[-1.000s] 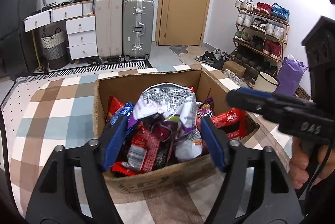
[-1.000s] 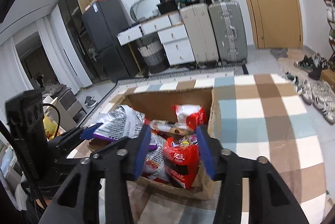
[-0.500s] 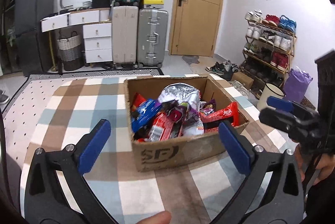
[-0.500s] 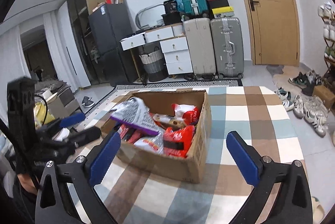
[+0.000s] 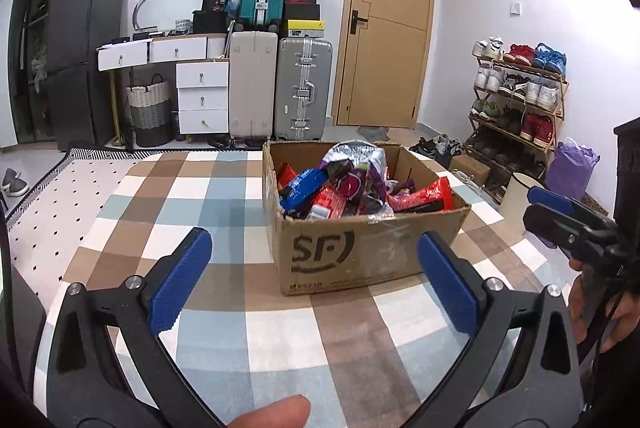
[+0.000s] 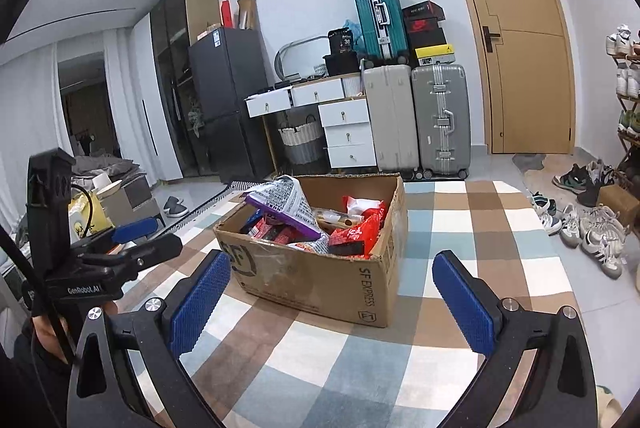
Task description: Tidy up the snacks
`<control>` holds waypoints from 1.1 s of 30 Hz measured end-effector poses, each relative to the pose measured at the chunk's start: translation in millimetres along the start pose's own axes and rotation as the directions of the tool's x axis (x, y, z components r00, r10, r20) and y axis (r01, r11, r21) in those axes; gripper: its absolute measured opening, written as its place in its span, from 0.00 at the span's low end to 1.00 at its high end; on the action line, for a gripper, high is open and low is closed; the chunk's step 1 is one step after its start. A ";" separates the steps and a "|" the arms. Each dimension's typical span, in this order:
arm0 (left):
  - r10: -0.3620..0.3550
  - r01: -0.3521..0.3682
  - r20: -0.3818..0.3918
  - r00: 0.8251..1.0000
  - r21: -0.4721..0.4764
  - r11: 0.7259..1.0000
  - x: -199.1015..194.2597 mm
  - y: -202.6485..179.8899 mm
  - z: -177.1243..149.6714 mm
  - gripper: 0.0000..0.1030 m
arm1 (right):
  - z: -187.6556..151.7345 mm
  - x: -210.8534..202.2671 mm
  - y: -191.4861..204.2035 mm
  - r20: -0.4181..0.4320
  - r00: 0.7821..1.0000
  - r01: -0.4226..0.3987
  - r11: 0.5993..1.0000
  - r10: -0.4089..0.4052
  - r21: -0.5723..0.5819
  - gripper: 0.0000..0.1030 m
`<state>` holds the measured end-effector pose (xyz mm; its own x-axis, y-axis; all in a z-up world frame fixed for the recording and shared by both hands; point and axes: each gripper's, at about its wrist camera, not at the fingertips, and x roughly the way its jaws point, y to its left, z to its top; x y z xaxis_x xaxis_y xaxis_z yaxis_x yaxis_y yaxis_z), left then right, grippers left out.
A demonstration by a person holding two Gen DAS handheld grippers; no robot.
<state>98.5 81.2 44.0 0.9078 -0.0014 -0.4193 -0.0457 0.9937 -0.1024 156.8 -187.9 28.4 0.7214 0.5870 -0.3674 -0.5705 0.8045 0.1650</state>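
A brown cardboard box sits on a checked tablecloth, filled with several snack packets. A large silver and purple bag lies on top, with red packets beside it. My left gripper is open and empty, hanging in front of the box's near wall. Wide open too, my right gripper holds nothing and faces the box's near corner. The right gripper shows at the right edge of the left wrist view; the left gripper shows at the left of the right wrist view.
The checked table stretches left and right of the box. Behind stand suitcases, white drawers, a dark fridge and a door. A shoe rack and loose shoes are on the right.
Both grippers have opened wide and pulled back from the box, which now looks smaller and farther. The packets they were over remain in the box.
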 end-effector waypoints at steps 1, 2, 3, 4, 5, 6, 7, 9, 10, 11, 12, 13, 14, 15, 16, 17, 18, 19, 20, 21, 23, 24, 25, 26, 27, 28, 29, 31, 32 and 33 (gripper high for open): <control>0.001 -0.001 0.010 1.000 0.004 1.000 -2.0 -0.6 -3.8 1.00 | -2.0 -0.3 0.8 0.001 1.000 0.002 1.000 -0.002 -0.002 1.00; 0.002 -0.002 0.016 1.000 0.008 1.000 -2.8 -1.8 -6.8 1.00 | -4.6 -0.6 1.4 0.002 1.000 0.005 1.000 -0.005 -0.006 1.00; 0.004 -0.004 0.022 1.000 0.014 1.000 -3.5 -2.9 -9.7 1.00 | -7.3 -1.5 3.3 0.002 1.000 0.009 1.000 -0.009 -0.013 1.00; 0.005 -0.006 0.024 1.000 0.020 1.000 -3.3 -3.9 -13.6 1.00 | -10.3 -1.3 4.6 0.002 1.000 0.014 1.000 -0.014 -0.022 1.00; 0.007 -0.007 0.026 1.000 0.018 1.000 -1.6 -4.1 -14.1 1.00 | -13.3 -1.1 5.9 0.004 1.000 0.020 0.999 -0.020 -0.032 1.00; 0.003 -0.003 0.026 1.000 0.014 1.000 -1.5 -3.9 -17.5 1.00 | -15.2 -0.1 6.5 0.006 1.000 0.024 0.999 -0.023 -0.037 1.00; -0.002 0.001 0.025 1.000 0.011 1.000 0.5 -3.9 -18.4 1.00 | -17.5 0.9 7.4 0.007 1.000 0.024 0.999 -0.024 -0.042 1.00; -0.003 0.003 0.028 1.000 0.004 1.000 2.7 -3.4 -23.0 1.00 | -20.8 2.5 8.4 0.009 1.000 0.020 0.999 -0.020 -0.049 1.00; -0.004 0.004 0.029 1.000 0.003 1.000 3.7 -3.5 -25.0 1.00 | -22.0 3.5 9.5 0.016 1.000 0.021 0.998 -0.020 -0.056 1.00; -0.001 0.001 0.030 1.000 0.003 1.000 4.4 -3.4 -26.5 1.00 | -23.4 3.4 10.3 0.021 1.000 0.022 0.998 -0.021 -0.062 1.00; 0.005 -0.005 0.029 1.000 0.004 1.000 5.0 -3.3 -27.4 1.00 | -24.4 4.2 10.9 0.027 0.999 0.023 0.998 -0.022 -0.066 1.00; 0.008 -0.008 0.026 1.000 0.005 1.000 8.9 -2.8 -27.0 1.00 | -25.5 5.5 11.2 0.032 0.999 0.023 0.997 -0.021 -0.070 1.00; 0.010 -0.010 0.022 1.000 0.006 1.000 10.8 -2.6 -28.4 1.00 | -26.7 6.9 11.3 0.036 0.999 0.021 0.997 -0.018 -0.073 1.00; 0.013 -0.013 0.020 1.000 0.003 1.000 12.6 -1.8 -29.7 1.00 | -27.5 8.3 11.0 0.037 0.999 0.016 0.997 -0.013 -0.073 1.00; 0.012 -0.012 0.018 1.000 -0.002 1.000 14.8 -0.9 -30.8 1.00 | -29.2 10.8 10.4 0.035 0.999 0.009 0.998 -0.007 -0.069 1.00; 0.011 -0.011 0.015 1.000 -0.004 1.000 16.9 -0.4 -31.6 1.00 | -30.8 12.4 10.1 0.033 0.999 0.007 0.998 -0.004 -0.068 1.00; 0.014 -0.014 0.014 1.000 -0.008 1.000 18.6 0.3 -32.4 1.00 | -31.5 13.8 10.1 0.033 0.999 0.008 0.997 -0.006 -0.071 1.00; 0.019 -0.019 0.013 1.000 -0.009 1.000 20.3 0.8 -33.1 1.00 | -32.6 14.3 9.9 0.039 0.999 0.016 0.997 -0.013 -0.076 1.00; 0.023 -0.023 0.015 1.000 -0.010 1.000 21.2 1.0 -33.6 1.00 | -33.3 14.1 10.0 0.045 0.999 0.025 0.996 -0.022 -0.082 1.00; 0.026 -0.026 0.018 0.999 -0.013 1.000 21.5 1.4 -33.6 1.00 | -34.0 13.0 10.6 0.051 0.998 0.032 0.996 -0.028 -0.086 1.00; 0.026 -0.025 0.029 0.999 -0.018 1.000 21.6 2.0 -34.9 1.00 | -34.7 11.5 10.1 0.066 0.997 0.041 0.995 -0.035 -0.086 1.00; 0.027 -0.026 0.031 0.999 -0.015 1.000 22.3 1.7 -35.5 1.00 | -35.2 11.1 8.9 0.069 0.997 0.040 0.996 -0.035 -0.081 1.00; 0.028 -0.027 0.031 0.999 -0.011 1.000 22.5 1.2 -35.9 1.00 | -36.1 10.8 7.8 0.071 0.997 0.044 0.996 -0.038 -0.075 1.00; 0.028 -0.028 0.033 0.999 -0.009 1.000 22.8 1.0 -35.8 1.00 | -35.2 9.1 7.5 0.080 0.996 0.052 0.996 -0.046 -0.073 1.00; 0.029 -0.028 0.035 0.999 -0.009 1.000 22.6 1.5 -35.5 1.00 | -35.1 8.0 7.4 0.090 0.995 0.054 0.996 -0.047 -0.072 1.00; 0.029 -0.029 0.035 0.999 -0.009 1.000 22.3 1.0 -35.8 1.00 | -34.6 6.9 7.1 0.096 0.994 0.056 0.996 -0.049 -0.072 1.00; 0.031 -0.031 0.035 0.999 -0.010 0.999 21.3 0.8 -36.1 1.00 | -34.7 6.8 7.0 0.097 0.994 0.058 0.996 -0.051 -0.071 1.00; 0.033 -0.032 0.034 0.999 -0.012 0.999 22.4 1.4 -36.3 1.00 | -35.1 8.0 7.3 0.091 0.994 0.059 0.996 -0.052 -0.074 1.00; 0.034 -0.034 0.033 0.999 -0.012 0.999 23.3 1.7 -36.4 1.00 | -35.2 9.0 7.9 0.088 0.995 0.060 0.995 -0.053 -0.077 1.00; 0.035 -0.035 0.034 0.999 -0.012 0.999 23.0 1.8 -36.4 1.00 | -35.5 9.6 8.9 0.084 0.995 0.062 0.995 -0.055 -0.081 1.00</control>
<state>104.2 78.9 1.3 0.9193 0.0372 -0.3918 -0.0820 0.9918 -0.0982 144.8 -178.3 -6.2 0.7823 0.5470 -0.2980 -0.5546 0.8294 0.0668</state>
